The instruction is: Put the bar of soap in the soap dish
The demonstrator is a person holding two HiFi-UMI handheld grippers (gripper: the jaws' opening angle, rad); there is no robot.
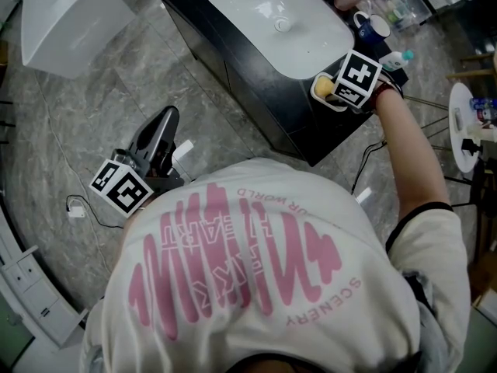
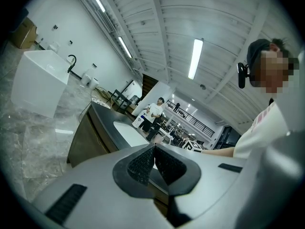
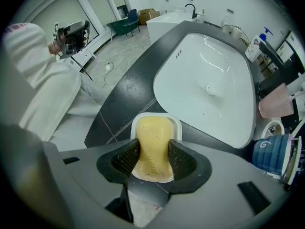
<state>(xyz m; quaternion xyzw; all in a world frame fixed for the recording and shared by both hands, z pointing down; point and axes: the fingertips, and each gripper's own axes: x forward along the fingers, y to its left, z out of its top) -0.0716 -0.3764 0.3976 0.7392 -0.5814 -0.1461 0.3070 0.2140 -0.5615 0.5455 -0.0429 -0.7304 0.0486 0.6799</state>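
The left claw [image 2: 153, 150] hung over the grey marble floor [image 1: 70, 130], well away from the dark desk [image 1: 233, 76], its jaws clenched tip to tip with nothing between them and its marker cube [image 1: 120, 186] close beside the person's white shirt [image 1: 256, 286]. Further right the white sink basin [image 3: 205, 80] was set into the desk top. At the desk's near corner, just beside the basin, the right claw [image 3: 153, 159] was grasping the yellow bar of soap [image 3: 152, 140] by its long sides, one black pad [image 3: 126, 159] pressed on each flank. The soap lay lengthwise directly over the white soap dish [image 3: 137, 122], whose rim showed around its far end; whether it touched the dish could not be told. To the right stood a pink cup [image 3: 274, 106] and a blue mug [image 3: 269, 151]
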